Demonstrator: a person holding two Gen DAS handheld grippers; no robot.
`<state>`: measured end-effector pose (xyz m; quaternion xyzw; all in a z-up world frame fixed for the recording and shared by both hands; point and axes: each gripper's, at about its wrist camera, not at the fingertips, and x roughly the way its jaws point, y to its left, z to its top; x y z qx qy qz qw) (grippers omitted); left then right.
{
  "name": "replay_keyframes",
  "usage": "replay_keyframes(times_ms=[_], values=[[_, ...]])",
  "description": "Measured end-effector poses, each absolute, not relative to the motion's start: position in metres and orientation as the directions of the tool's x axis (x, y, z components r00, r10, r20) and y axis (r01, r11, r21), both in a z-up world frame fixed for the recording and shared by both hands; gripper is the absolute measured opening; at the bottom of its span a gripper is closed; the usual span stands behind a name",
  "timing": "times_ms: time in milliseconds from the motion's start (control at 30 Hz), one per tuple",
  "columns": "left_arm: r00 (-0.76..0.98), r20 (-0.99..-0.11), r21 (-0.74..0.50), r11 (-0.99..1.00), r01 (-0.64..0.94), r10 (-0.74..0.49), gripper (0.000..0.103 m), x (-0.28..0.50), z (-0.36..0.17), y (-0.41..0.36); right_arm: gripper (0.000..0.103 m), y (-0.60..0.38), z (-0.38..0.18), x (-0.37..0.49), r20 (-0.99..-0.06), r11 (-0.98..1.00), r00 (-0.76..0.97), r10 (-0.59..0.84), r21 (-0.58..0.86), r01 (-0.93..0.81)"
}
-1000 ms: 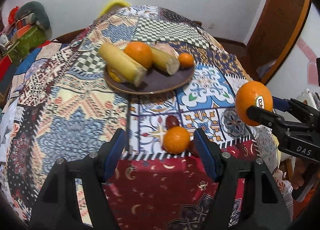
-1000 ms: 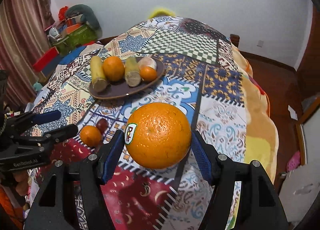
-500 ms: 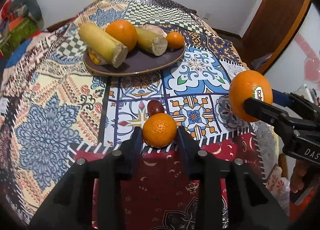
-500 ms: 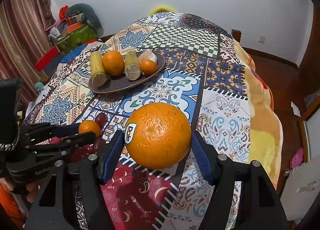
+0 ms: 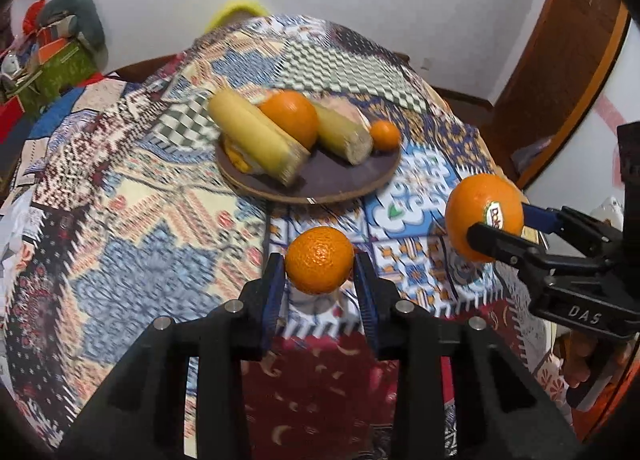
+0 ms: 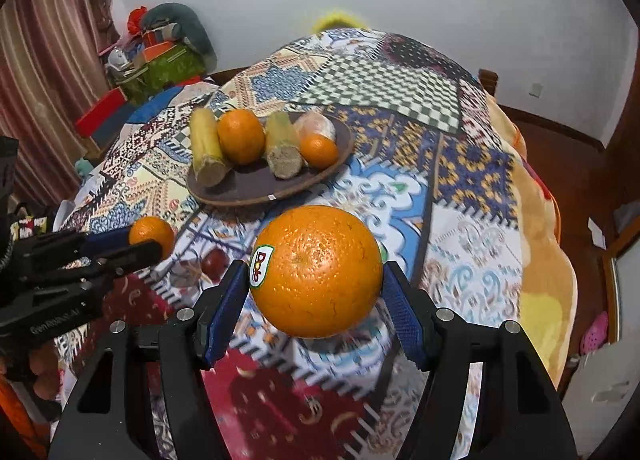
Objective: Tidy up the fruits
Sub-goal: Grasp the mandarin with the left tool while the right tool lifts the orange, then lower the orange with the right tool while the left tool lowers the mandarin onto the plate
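A: While both claws tilt down over the tabletop's near edge, left claw [image 5: 320, 280] is clamped on the small mandarin [image 5: 319, 260], lifted clear of the patchwork cloth [image 5: 132, 244].
B: Right claw [image 6: 316, 292]?
A: Clenched on the big stickered orange [image 6: 316, 270], held in the air, near edge, right of the left one.
B: Surface, room?
A: Brown plate [image 5: 340, 183] mid-tabletop with two cane pieces, an orange, a small mandarin. Dark red fruit [image 6: 215, 262] on the cloth near the front edge. White wall, wood door at right, clutter far left.
B: Change?
A: A second ago the left claw was wide with the mandarin lying on the cloth; its jaws have just closed onto it. Right grip same.
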<state>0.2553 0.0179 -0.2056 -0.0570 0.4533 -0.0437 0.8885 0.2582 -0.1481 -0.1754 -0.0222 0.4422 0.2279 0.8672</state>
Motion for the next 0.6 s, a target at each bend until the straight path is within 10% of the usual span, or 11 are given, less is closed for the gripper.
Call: replay_keyframes(times_ms=[600], values=[[0.628, -0.771, -0.177, 0.983, -0.053, -0.105, 0.035, 0.293, -0.208, 0.073, 0.064, -0.073, -0.182, 0.314, -0.764, 0.845, 0.486, 0.424, 0.141, -0.515]])
